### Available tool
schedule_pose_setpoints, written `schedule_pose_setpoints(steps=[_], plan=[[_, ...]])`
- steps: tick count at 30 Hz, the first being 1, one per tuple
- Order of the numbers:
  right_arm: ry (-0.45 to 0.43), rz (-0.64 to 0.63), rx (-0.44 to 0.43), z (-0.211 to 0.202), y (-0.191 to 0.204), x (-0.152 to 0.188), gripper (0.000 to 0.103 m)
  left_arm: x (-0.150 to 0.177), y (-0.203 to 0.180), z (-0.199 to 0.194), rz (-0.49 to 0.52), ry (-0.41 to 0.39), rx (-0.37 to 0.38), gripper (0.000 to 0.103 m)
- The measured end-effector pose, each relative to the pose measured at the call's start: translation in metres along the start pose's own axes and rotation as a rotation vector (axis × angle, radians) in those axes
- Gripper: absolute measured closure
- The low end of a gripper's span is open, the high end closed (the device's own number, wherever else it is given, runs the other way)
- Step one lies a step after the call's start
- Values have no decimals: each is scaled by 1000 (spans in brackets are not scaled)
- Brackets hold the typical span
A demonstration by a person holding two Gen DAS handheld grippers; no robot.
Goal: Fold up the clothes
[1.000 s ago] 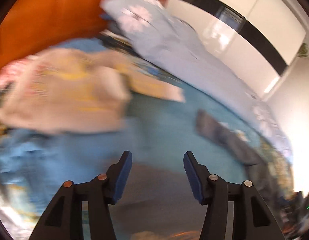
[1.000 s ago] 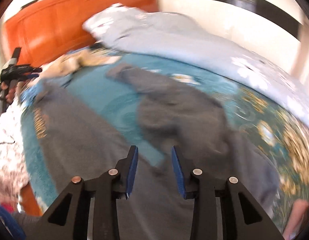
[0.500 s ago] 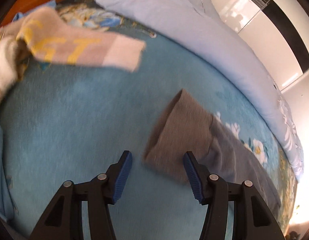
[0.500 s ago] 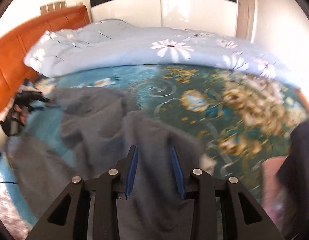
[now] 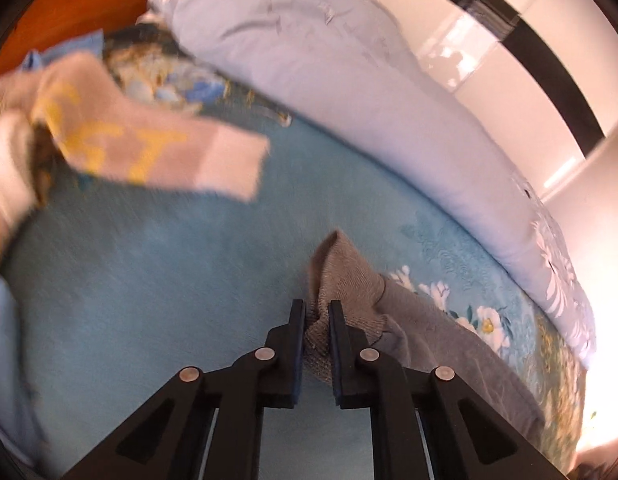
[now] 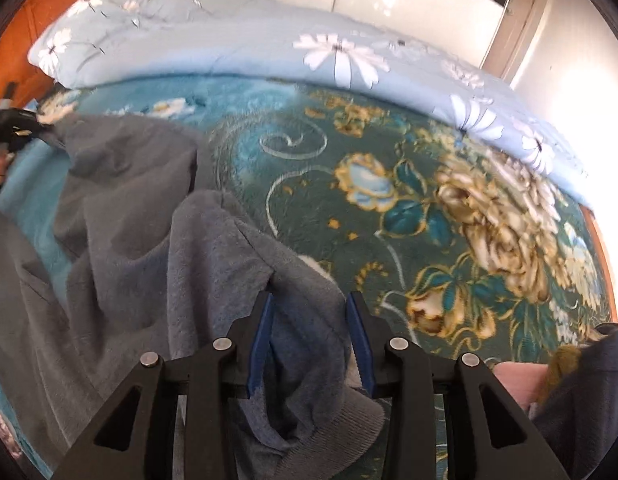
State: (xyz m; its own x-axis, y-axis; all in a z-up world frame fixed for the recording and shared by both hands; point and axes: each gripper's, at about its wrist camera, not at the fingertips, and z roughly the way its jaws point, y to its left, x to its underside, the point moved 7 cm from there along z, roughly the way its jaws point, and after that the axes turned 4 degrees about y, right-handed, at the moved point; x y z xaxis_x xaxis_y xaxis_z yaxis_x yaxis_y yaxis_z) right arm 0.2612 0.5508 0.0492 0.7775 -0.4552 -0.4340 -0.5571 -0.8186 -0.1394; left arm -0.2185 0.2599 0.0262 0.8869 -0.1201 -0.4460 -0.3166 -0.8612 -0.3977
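Note:
A grey sweatshirt lies rumpled on the blue floral bedspread. In the left wrist view its ribbed sleeve cuff stands up between the fingers of my left gripper, which is shut on it. In the right wrist view my right gripper is open, its fingers straddling a fold of the sweatshirt near the ribbed hem. The left gripper also shows far left in the right wrist view, at the sleeve's end.
A light blue duvet with white flowers runs along the far side of the bed. A beige sweatshirt with yellow letters lies at the left near the orange headboard. A dark garment is at the lower right.
My left gripper has closed on the sleeve cuff, which was lying flat between open fingers. My right gripper has moved down over a fold of the sweatshirt near its hem.

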Motion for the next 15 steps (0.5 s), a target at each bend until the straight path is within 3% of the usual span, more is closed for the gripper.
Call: schedule_pose_setpoints(steps=[1, 2, 3, 7, 13, 15], plan=[[22, 7, -1, 4, 2, 1, 71, -3, 2, -7, 17, -12, -2, 92], [42, 13, 5, 6, 4, 3, 92, -8, 5, -13, 26, -25, -1, 92], [52, 10, 25, 5, 7, 5, 99, -12, 7, -18, 29, -37, 0, 92], [51, -18, 118, -11, 16, -1, 100, -29, 29, -45, 14, -86, -27, 92], [-75, 61, 253, -57, -21, -63, 100, -71, 31, -107, 56, -262, 12, 93], [-104, 77, 272, -65, -33, -83, 100, -83, 35, -121, 76, -311, -12, 93]])
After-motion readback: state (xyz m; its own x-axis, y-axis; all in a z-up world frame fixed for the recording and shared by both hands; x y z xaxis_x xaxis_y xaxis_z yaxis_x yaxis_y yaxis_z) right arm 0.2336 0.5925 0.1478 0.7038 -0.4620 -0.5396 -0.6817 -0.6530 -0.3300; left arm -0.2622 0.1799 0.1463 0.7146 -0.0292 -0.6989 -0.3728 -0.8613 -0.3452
